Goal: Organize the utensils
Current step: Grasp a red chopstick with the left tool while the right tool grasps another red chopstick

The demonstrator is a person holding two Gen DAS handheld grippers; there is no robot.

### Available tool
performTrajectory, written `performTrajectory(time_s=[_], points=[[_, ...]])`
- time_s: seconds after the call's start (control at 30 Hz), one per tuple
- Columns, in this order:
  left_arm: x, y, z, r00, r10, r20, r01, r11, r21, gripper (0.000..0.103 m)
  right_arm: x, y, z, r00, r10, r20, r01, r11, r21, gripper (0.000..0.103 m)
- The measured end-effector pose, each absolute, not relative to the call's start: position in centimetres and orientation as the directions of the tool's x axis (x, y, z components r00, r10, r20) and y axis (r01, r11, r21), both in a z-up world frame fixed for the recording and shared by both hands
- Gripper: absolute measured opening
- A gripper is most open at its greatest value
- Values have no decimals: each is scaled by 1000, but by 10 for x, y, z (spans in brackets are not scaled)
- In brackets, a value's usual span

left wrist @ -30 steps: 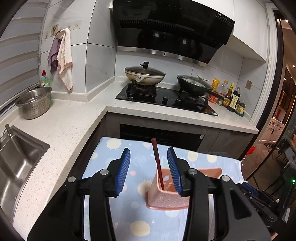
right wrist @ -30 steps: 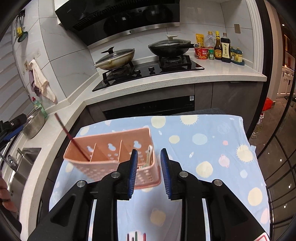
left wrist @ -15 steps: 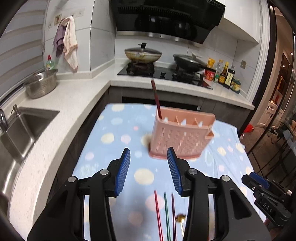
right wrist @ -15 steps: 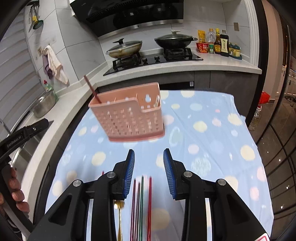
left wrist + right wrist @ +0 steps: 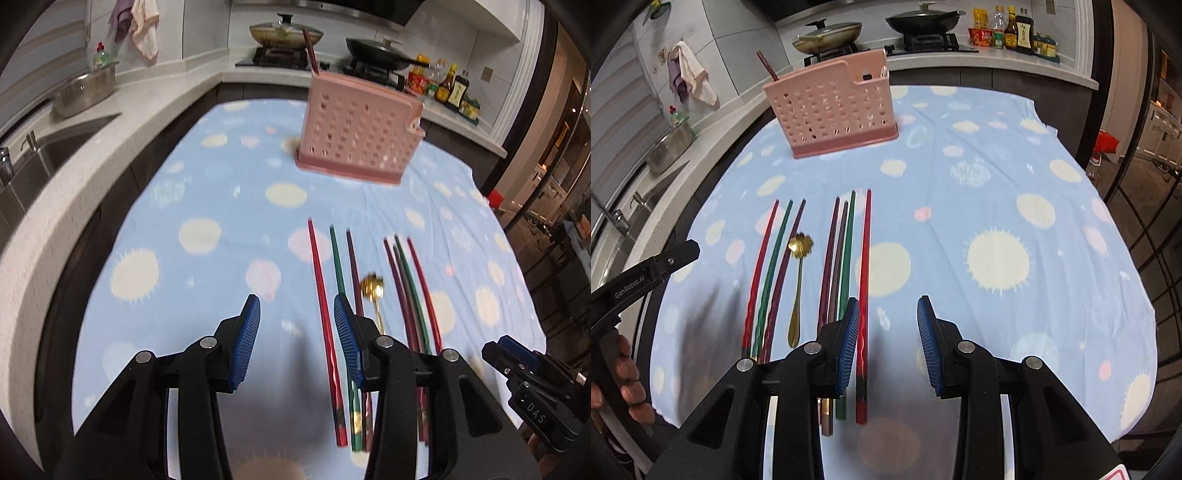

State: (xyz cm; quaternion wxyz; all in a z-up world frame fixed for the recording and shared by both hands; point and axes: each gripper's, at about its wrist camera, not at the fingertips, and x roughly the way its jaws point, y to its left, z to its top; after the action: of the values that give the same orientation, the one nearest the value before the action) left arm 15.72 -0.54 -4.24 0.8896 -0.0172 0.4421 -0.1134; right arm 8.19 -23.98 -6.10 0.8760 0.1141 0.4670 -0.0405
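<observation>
Slim chopsticks in red, green and purple and a gold flower-bowled spoon are being shown lying at lower left of the clothed bench, the perforated pink holder standing above. Both the left gripper and the right gripper are being held with jaws apart, the right's just widened, nothing grasped.

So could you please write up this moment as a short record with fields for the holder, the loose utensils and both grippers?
holder: pink utensil holder upright at the far end of the dotted tablecloth, one dark red chopstick standing in it
loose utensils: seven chopsticks lying side by side in groups of three and four, gold spoon between the groups
left gripper: open, empty, above the tablecloth
right gripper: open, empty, beside the red chopstick
</observation>
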Motion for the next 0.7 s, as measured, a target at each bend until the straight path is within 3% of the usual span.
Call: performTrajectory(time_s=[0.5, 0.7], points=[[115, -13, -88, 504, -194, -842, 209, 973, -99, 40, 57, -221, -96, 492, 79, -867, 137, 976, 167, 32], [111, -20, -91, 498, -199, -844, 232, 968, -91, 40, 58, -217, -99, 482, 83, -872, 123, 979, 161, 26]])
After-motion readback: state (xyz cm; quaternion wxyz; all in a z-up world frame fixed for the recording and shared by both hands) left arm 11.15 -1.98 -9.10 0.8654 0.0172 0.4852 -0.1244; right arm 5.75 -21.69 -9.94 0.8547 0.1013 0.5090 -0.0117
